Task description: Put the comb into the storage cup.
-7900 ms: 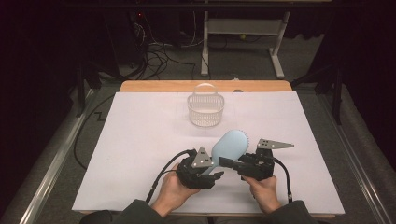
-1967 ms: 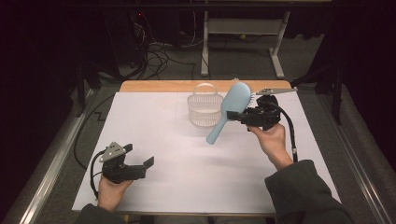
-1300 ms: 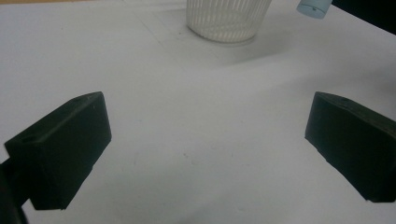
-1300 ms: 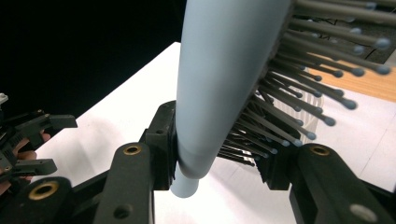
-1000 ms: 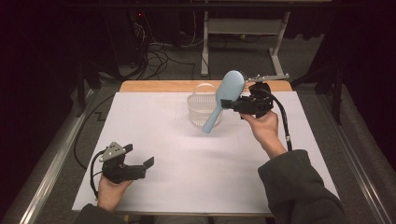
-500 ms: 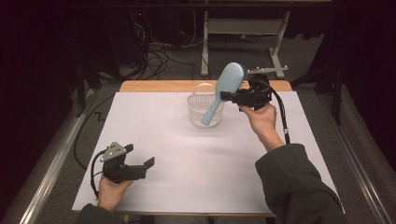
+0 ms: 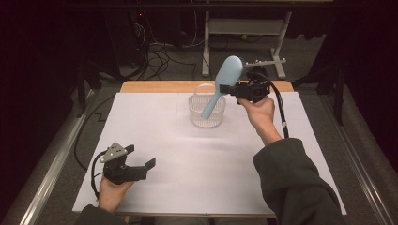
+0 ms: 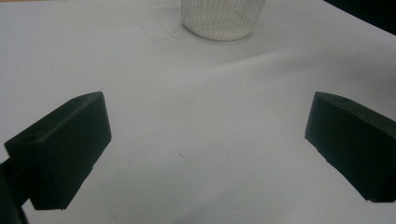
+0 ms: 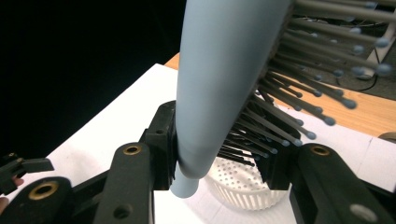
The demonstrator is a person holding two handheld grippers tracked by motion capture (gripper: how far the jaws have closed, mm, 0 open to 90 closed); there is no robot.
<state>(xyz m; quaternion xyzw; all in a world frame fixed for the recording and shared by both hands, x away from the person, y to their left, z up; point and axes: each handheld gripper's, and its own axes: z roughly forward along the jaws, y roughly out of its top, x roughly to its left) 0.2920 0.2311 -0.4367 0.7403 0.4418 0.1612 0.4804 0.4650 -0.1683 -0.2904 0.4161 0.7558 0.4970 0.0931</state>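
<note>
My right gripper (image 7: pixel 228 88) is shut on a light blue hairbrush (image 7: pixel 220 89) and holds it over the white perforated basket (image 7: pixel 206 111) at the back of the table. The brush is tilted, its handle end pointing down into the basket's mouth and its head up to the right. In the right gripper view the jaws clamp the hairbrush (image 9: pixel 219 84) across its back and dark bristles, with the basket (image 9: pixel 238 186) below. My left gripper (image 7: pixel 143 166) rests open near the front left corner with nothing between its fingers (image 8: pixel 65 149); the basket (image 8: pixel 222 18) stands far ahead of it.
A white sheet (image 7: pixel 155 140) covers the table, with a wooden strip (image 7: pixel 155 86) along its far edge. Metal rails (image 7: pixel 51 173) flank both sides. Beyond the table stand a metal frame (image 7: pixel 244 33) and loose cables (image 7: pixel 159 51) on the floor.
My right hand has carried the hairbrush left and a little up, from beside the basket to over it, the handle now dipping into its mouth. The left gripper has stayed put.
</note>
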